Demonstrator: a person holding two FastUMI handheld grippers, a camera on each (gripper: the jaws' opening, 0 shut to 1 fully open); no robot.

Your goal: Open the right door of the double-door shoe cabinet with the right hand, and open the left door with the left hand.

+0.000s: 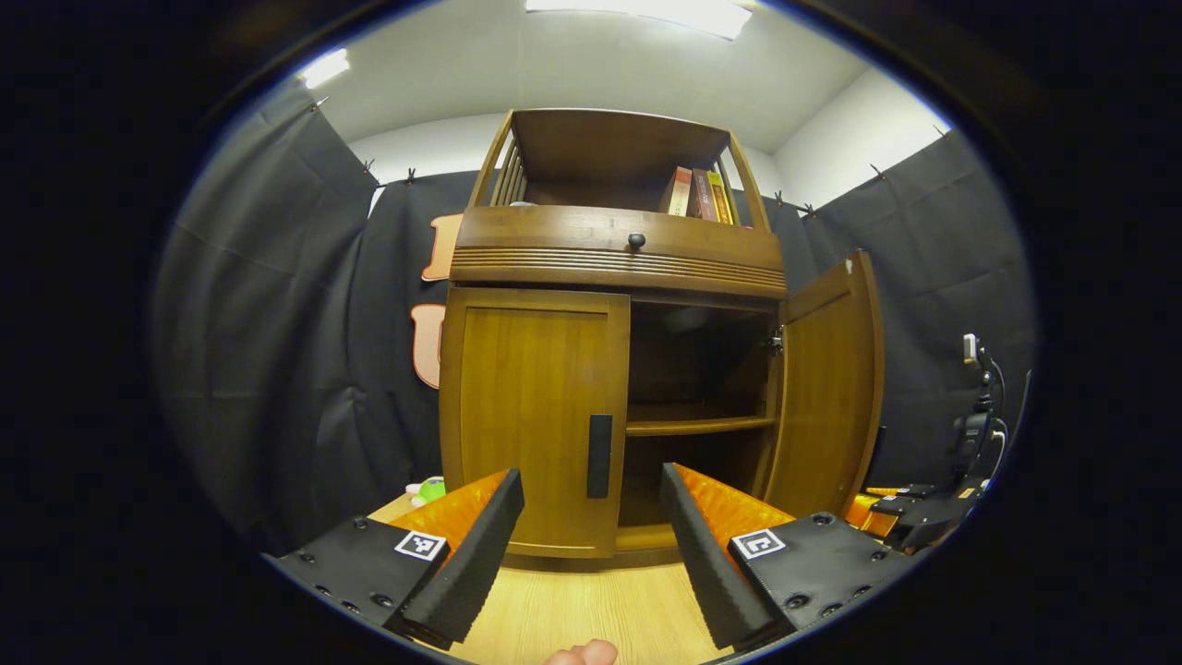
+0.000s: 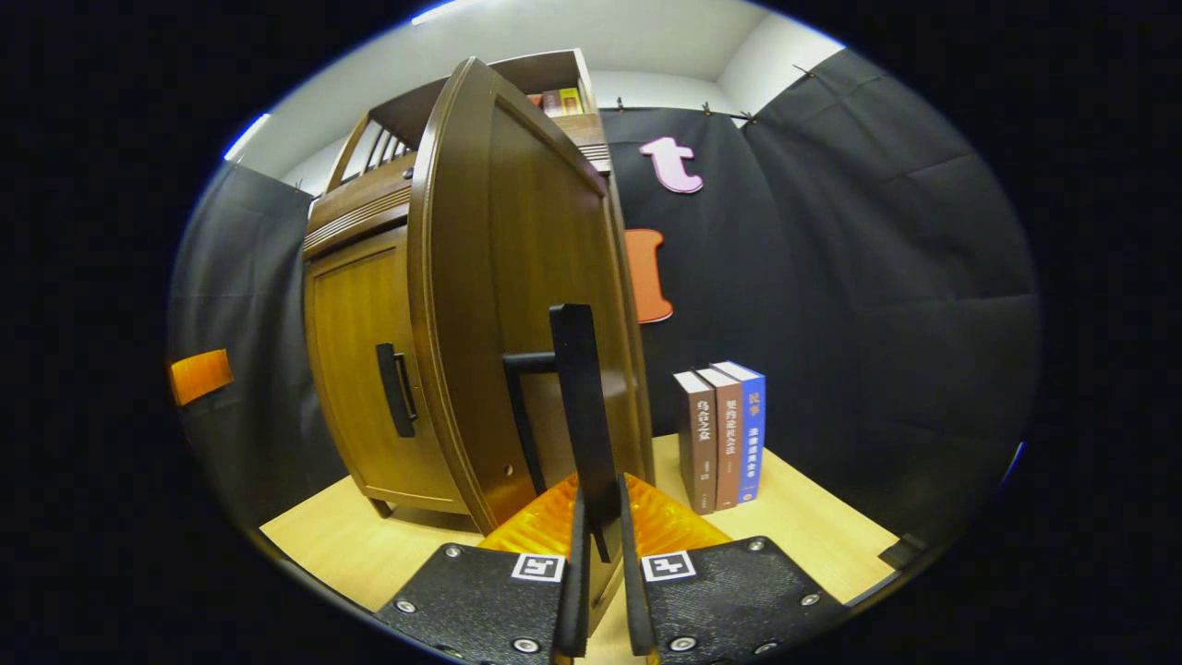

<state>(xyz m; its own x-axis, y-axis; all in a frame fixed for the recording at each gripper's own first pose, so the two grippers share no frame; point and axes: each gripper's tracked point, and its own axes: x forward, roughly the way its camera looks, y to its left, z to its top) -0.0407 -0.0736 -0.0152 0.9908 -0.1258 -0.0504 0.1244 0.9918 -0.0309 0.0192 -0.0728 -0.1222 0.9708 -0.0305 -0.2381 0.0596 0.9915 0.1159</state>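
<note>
The right gripper (image 2: 598, 526) is closed tight on the black handle (image 2: 580, 406) of the right door (image 2: 517, 277); both fingers press on the bar from either side, low on its length. That door stands swung well out from the cabinet (image 1: 609, 249), its curved free edge facing the right gripper view. To the right of the door there is open tabletop (image 2: 803, 526), then three books (image 2: 720, 434) standing upright together near the black cloth wall, apart from the door.

In the left gripper view the left gripper (image 1: 591, 540) is spread wide and holds nothing. Its two fingers (image 1: 476, 545) frame the lower part of the left door (image 1: 531, 416), which is closed flat against the cabinet front. The left door's handle (image 1: 599, 455), a dark upright bar, sits near the door's inner edge, in line with the gap between the fingers and farther off; bare tabletop lies between gripper and door. A fingertip of the person's hand (image 1: 582, 654) shows at the bottom edge.

Beside the closed door the right half of the cabinet is open, showing a shelf (image 1: 699, 426) inside. Above the doors is a drawer with a round knob (image 1: 636, 240), and books (image 1: 699, 194) lean in the top compartment. A small green object (image 1: 430, 488) lies on the table at the cabinet's left, too small to make out. The right gripper and its cables show at the far right, past the open door.
</note>
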